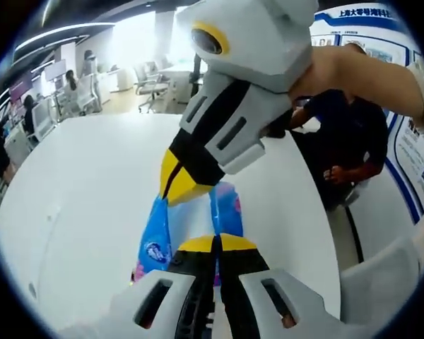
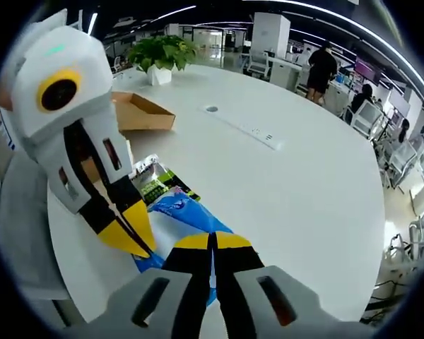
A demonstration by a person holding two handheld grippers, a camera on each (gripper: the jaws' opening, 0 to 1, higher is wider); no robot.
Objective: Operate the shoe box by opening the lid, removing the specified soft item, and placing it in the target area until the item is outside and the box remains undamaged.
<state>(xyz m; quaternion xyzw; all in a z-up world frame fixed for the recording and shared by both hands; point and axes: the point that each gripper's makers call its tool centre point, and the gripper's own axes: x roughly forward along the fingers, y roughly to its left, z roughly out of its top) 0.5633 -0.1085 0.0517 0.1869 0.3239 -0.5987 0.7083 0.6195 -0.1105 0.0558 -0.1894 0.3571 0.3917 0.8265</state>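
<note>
In my left gripper view, my left gripper [image 1: 215,244] has its yellow-tipped black jaws pressed together on the soft blue plastic pack [image 1: 155,240] with pink print, which lies on the large white round table [image 1: 85,191]. My right gripper [image 1: 175,185] comes in from above, its yellow tips also closed and touching the same pack.

In my right gripper view, the right gripper [image 2: 213,244] is clamped on the blue pack's [image 2: 180,205] edge, with the left gripper [image 2: 131,236] pinching it just beside. A green and black printed packet [image 2: 155,185] lies beside the blue pack. An open brown cardboard shoe box [image 2: 141,111] sits further back on the table [image 2: 297,176], near a potted green plant [image 2: 161,55]. The pack is outside the box.
</note>
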